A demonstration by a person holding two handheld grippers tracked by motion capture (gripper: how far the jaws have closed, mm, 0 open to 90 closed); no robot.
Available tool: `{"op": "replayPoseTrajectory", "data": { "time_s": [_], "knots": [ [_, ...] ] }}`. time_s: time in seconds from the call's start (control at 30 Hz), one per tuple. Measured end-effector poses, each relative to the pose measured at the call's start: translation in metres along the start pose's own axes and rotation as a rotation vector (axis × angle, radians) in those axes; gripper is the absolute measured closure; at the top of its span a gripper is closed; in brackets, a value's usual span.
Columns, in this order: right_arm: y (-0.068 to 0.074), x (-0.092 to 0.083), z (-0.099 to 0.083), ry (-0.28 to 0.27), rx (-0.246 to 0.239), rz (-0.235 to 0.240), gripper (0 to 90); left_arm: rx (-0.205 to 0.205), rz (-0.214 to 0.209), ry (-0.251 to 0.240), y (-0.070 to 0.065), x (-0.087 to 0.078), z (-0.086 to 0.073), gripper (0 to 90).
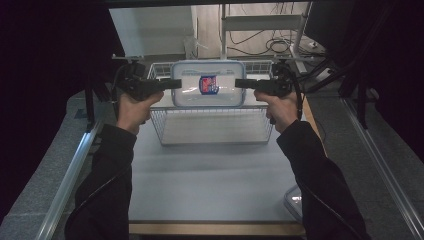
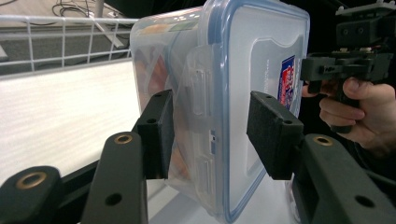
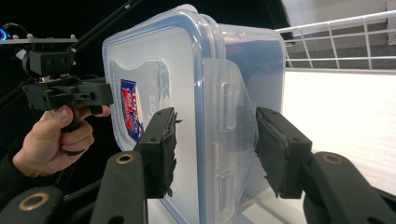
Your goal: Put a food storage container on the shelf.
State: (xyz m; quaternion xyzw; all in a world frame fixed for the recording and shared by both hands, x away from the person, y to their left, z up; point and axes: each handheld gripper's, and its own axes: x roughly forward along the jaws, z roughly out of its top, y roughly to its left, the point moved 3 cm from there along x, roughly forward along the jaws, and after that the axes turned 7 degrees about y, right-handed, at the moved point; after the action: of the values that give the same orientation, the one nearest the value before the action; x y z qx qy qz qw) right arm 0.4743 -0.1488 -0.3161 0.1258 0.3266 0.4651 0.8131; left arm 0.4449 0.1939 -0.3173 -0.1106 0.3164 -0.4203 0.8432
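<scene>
Black padded jaws of the left gripper (image 2: 208, 133) and right gripper (image 3: 215, 149) clamp opposite ends of a clear lidded food container (image 1: 208, 83). It hangs level above a white wire basket (image 1: 212, 131) on the grey table (image 1: 210, 185).

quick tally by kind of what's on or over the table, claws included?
Claws: 2, left claw and right claw
Lidded plastic box: 1, gripped at both ends
Wire basket: 1
Clear lid at the table's near right edge: 1
Total: 5
</scene>
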Motion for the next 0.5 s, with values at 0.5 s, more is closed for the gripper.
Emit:
{"op": "replayPoseTrajectory", "data": {
  "time_s": [0.5],
  "knots": [
    [-0.013, 0.01, 0.012, 0.009, 0.036, -0.022, 49.6, -0.049, -0.016, -0.013, 0.017, 0.013, 0.003, 52.2]
  ]
}}
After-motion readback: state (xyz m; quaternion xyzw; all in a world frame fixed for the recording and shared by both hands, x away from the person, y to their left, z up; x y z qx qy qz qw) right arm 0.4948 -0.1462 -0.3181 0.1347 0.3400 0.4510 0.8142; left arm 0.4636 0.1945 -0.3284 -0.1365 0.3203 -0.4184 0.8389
